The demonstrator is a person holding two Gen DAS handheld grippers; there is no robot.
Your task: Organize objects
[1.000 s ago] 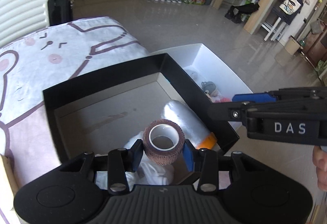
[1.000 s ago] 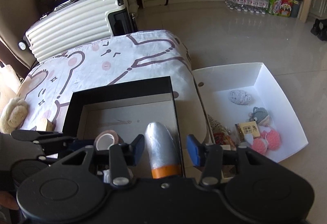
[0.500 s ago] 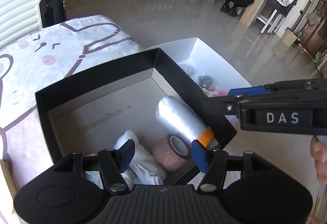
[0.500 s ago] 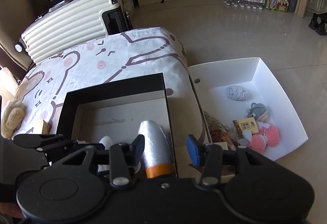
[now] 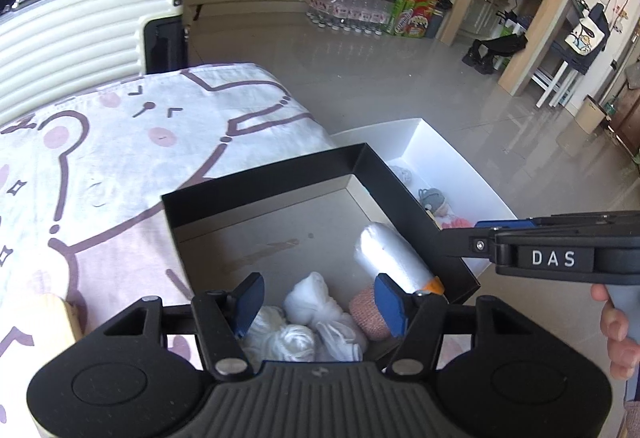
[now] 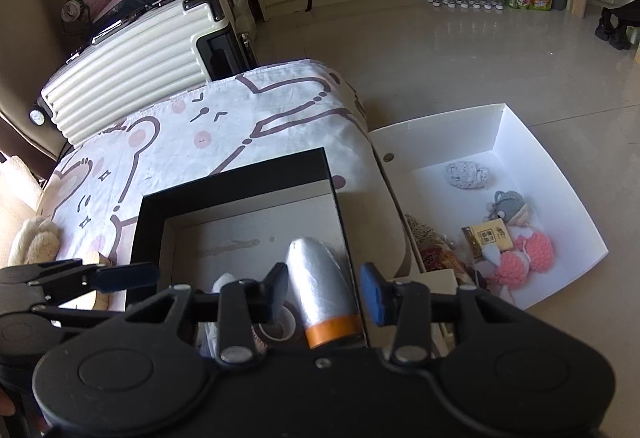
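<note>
My left gripper (image 5: 320, 302) hangs open over the near end of the black box (image 5: 260, 178), with nothing between its pads. Below it in the box lie a pink tape roll (image 5: 366, 314), white cloth bundles (image 5: 316, 302) and a silver cylinder with an orange end (image 5: 390, 254). My right gripper (image 6: 324, 294) hovers over the same box (image 6: 236, 174), its jaws closing. The silver cylinder (image 6: 320, 278) shows below the gap, and the pads do not press on it. The tape roll (image 6: 280, 326) lies just left of the cylinder.
A white box (image 6: 440, 118) on the floor to the right holds a grey knit piece (image 6: 466, 174), a grey doll (image 6: 508, 204), pink pompoms (image 6: 532, 250) and a small yellow packet (image 6: 488, 236). The black box rests on a bear-print cloth (image 5: 120, 142). A cream suitcase (image 5: 80, 30) stands behind.
My left gripper opened and let go of the pink tape roll, which now lies in the black box, then rose and drew back. The right gripper's jaws have narrowed slightly.
</note>
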